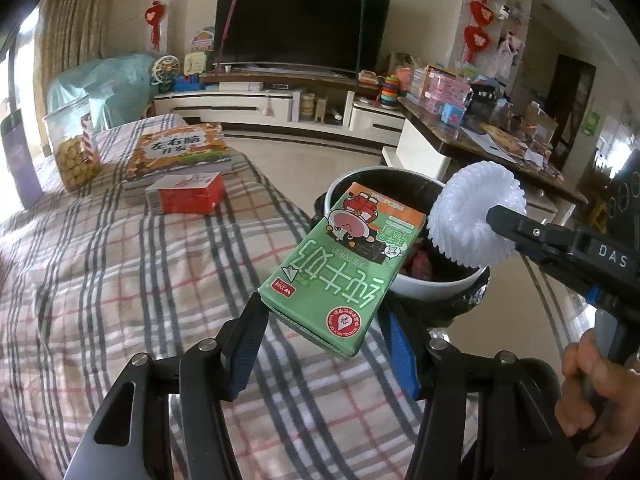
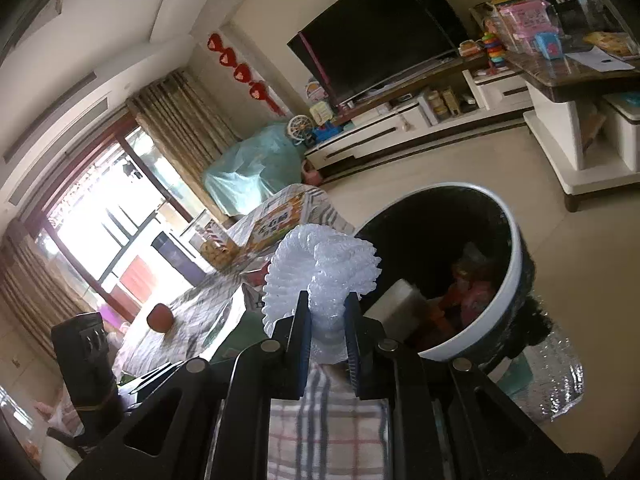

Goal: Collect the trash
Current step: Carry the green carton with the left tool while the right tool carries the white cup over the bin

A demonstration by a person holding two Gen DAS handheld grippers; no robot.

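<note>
The left gripper [image 1: 324,320] is clenched on a green milk carton [image 1: 340,268], its blue-padded fingers pressing the carton's two long sides, and the carton tilts forward past the table's right edge so that its far end overlaps the rim of the trash bin [image 1: 436,292]. Just to the right, the right gripper [image 1: 494,216] pinches a white foam fruit net [image 1: 472,216], squeezed flat between its narrow fingers, and the net hangs above the bin's near right rim; a hand [image 1: 592,384] grips that tool's handle at the lower right. In the right wrist view the same gripper [image 2: 328,308] clamps the net [image 2: 320,272] at its lower end, the frilled part fanning out above the pads, with the bin [image 2: 516,264] just beyond and to the right. The bin is white outside, lined with a black bag, and holds reddish scraps at the bottom. The table wears a plaid cloth [image 1: 120,280]. Toward its far end lie a red box [image 1: 188,196], then a picture book [image 1: 180,152], and at the far left corner a clear jar of snacks [image 1: 74,148]. Beyond the table, across the tiled floor, a television [image 1: 300,28] stands on a low white cabinet [image 1: 256,104].
</note>
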